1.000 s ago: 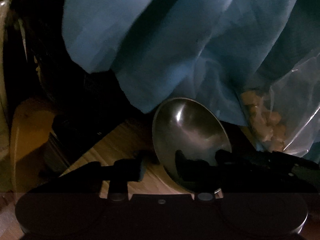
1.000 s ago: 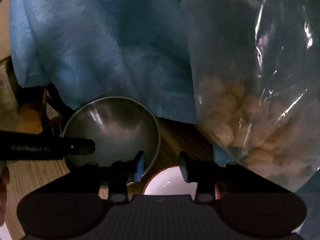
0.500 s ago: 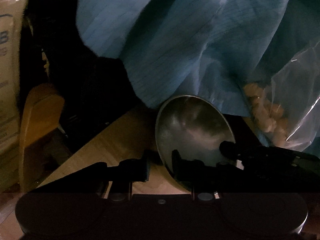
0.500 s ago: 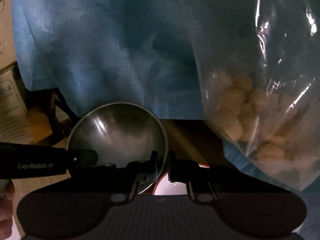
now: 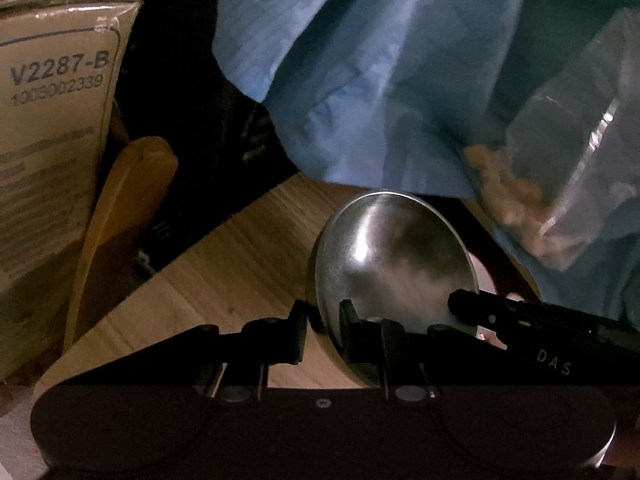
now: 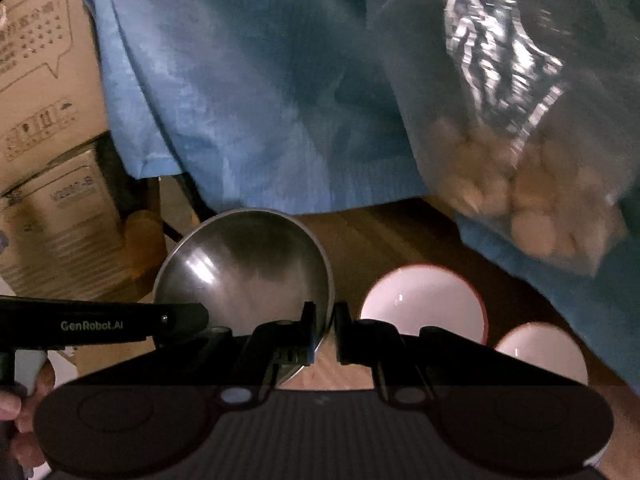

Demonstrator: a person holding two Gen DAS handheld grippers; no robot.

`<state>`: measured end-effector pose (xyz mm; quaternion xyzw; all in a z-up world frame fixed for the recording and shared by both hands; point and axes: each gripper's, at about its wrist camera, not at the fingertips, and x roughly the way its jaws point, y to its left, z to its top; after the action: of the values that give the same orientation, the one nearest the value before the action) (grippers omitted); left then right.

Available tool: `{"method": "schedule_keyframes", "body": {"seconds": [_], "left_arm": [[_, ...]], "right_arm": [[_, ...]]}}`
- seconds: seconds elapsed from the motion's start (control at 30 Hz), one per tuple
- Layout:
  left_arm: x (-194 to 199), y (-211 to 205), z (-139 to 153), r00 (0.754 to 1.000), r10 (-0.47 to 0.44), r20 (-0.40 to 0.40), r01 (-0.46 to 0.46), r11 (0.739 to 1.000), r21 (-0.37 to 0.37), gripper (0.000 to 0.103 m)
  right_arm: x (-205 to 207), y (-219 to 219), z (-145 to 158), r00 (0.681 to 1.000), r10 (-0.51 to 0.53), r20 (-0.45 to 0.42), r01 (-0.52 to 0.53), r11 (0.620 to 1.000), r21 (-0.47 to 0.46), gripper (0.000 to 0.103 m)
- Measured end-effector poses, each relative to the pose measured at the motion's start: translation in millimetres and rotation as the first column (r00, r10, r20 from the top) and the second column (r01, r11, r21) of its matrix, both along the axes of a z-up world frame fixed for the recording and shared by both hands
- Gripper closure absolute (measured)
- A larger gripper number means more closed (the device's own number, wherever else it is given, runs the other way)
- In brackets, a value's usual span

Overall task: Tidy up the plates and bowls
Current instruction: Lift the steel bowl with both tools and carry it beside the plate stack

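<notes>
A steel bowl hangs tilted above the wooden table, gripped from both sides. My left gripper has the bowl's near rim between its pads, and its jaws are still closing. In the right wrist view the same steel bowl has its right rim pinched in my right gripper, which is shut on it. The left gripper reaches in from the left. Two white bowls with red rims sit on the table to the right, below the steel bowl.
Blue cloth hangs over the back of the table. A clear plastic bag of pale pieces lies at the right. Cardboard boxes and a curved wooden piece stand beyond the table's left edge. A hand holds the left gripper.
The right gripper shut on the steel bowl's rim. Both grippers then rose and pulled back with the bowl. The white bowls and the boxes came into view.
</notes>
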<state>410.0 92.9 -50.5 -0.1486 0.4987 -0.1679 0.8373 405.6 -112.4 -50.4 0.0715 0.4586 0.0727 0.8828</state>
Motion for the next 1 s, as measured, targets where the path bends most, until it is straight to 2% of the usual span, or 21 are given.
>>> {"method": "schedule_keyframes", "body": {"seconds": [0.6,0.8,1.0], "left_arm": [[-74,-17,12,0.983,-0.158,-0.098,0.161,0.987,0.023,0.086],[-94,-15,9,0.977,-0.170,-0.130,0.177,0.983,0.050,0.086],[-103,-11,3,0.977,-0.153,-0.148,0.167,0.982,0.084,0.086]], "right_arm": [[-108,-19,21,0.996,-0.085,0.018,0.081,0.985,0.153,0.091],[-136,-21,17,0.998,-0.056,-0.011,0.057,0.982,0.178,0.090],[-146,-12,6,0.999,-0.018,-0.043,0.026,0.983,0.181,0.090]]}}
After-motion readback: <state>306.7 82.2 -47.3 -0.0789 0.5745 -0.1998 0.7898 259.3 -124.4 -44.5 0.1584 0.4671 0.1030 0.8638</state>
